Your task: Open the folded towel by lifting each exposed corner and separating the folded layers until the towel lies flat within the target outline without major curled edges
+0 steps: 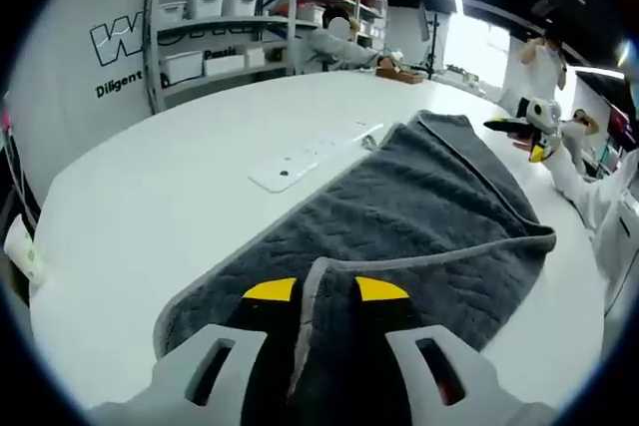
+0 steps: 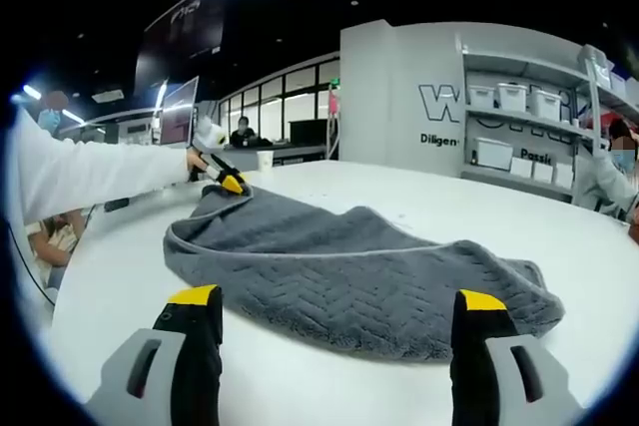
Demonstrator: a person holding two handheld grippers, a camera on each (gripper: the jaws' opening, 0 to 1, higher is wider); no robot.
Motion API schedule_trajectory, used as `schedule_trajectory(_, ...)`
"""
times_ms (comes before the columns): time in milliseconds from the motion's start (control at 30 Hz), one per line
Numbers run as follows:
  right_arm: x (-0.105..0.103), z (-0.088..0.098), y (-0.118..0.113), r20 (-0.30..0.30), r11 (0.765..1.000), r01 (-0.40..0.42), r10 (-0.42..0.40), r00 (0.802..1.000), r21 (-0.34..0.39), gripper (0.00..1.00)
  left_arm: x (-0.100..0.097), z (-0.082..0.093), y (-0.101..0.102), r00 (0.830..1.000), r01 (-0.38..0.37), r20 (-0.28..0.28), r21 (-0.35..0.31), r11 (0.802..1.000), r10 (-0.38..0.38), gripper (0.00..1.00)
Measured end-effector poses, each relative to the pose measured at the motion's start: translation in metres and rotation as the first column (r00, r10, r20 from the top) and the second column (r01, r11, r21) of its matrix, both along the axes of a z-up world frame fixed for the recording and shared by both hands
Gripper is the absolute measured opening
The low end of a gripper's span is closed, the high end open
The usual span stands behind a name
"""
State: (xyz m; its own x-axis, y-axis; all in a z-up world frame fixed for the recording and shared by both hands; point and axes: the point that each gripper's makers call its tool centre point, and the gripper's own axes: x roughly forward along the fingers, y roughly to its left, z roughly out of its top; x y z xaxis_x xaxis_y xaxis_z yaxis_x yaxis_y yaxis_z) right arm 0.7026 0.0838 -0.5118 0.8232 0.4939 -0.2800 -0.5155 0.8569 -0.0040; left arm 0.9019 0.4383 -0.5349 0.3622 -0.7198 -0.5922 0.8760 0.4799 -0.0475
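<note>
The grey towel (image 1: pixel 399 216) lies folded on the white desk (image 1: pixel 150 207). The left tongs (image 1: pixel 324 291) are closed on its near hemmed corner. The right tongs (image 2: pixel 334 304) gape wide, gripping nothing, just short of the towel's folded edge. A power strip (image 1: pixel 315 155) lies beside the towel

The towel (image 1: pixel 419 207) was dark grey, with a woven zigzag texture and a paler grey hem. It lay on the white table, still folded, one layer over another. In the left gripper view it ran from 6 o'clock up toward 1 o'clock, its hemmed edge crossing at mid-frame. In the right gripper view the towel (image 2: pixel 349 281) lay as a low rumpled mound, one corner raised at 10 o'clock.
</note>
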Motion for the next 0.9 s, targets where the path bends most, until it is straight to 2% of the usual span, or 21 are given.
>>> schedule_trajectory(100, 0.001, 0.0, -0.001, -0.001, 1.0, 0.003, -0.003, 1.0, -0.002, 0.94, -0.005, 0.007, 0.0, 0.999, 0.033, 0.006, -0.012, 0.999, -0.033, 0.05)
schedule_trajectory(133, 0.001, 0.0, -0.002, -0.001, 1.0, 0.004, -0.004, 1.0, -0.002, 0.93, -0.016, 0.008, -0.002, 0.999, 0.053, 0.012, -0.002, 0.999, -0.052, 0.03)
schedule_trajectory(267, 0.002, -0.001, -0.003, -0.003, 1.0, 0.01, -0.01, 1.0, 0.002, 0.93, -0.026, 0.016, 0.001, 0.997, 0.076, 0.022, 0.02, 0.997, -0.077, 0.02)
schedule_trajectory(533, 0.002, -0.003, -0.008, -0.008, 1.0, 0.021, -0.021, 1.0, 0.006, 0.91, -0.068, 0.031, 0.007, 0.985, 0.167, 0.03, 0.059, 0.984, -0.169, 0.02)
schedule_trajectory(733, 0.003, -0.002, -0.009, -0.004, 1.0, 0.024, -0.024, 1.0, 0.015, 0.89, -0.089, 0.03, 0.023, 0.979, 0.205, -0.001, 0.071, 0.976, -0.206, 0.02)
schedule_trajectory(800, 0.003, -0.002, -0.011, -0.005, 0.999, 0.028, -0.028, 1.0, 0.014, 0.89, -0.108, 0.026, 0.023, 0.974, 0.227, -0.015, 0.078, 0.971, -0.227, 0.02)
schedule_trajectory(833, 0.003, -0.002, -0.011, -0.005, 0.999, 0.029, -0.029, 1.0, 0.014, 0.89, -0.121, 0.022, 0.023, 0.966, 0.258, -0.031, 0.089, 0.962, -0.257, 0.02)
schedule_trajectory(900, 0.004, -0.002, -0.013, -0.005, 0.999, 0.031, -0.031, 1.0, 0.015, 0.89, -0.134, 0.019, 0.026, 0.962, 0.274, -0.044, 0.091, 0.957, -0.271, 0.02)
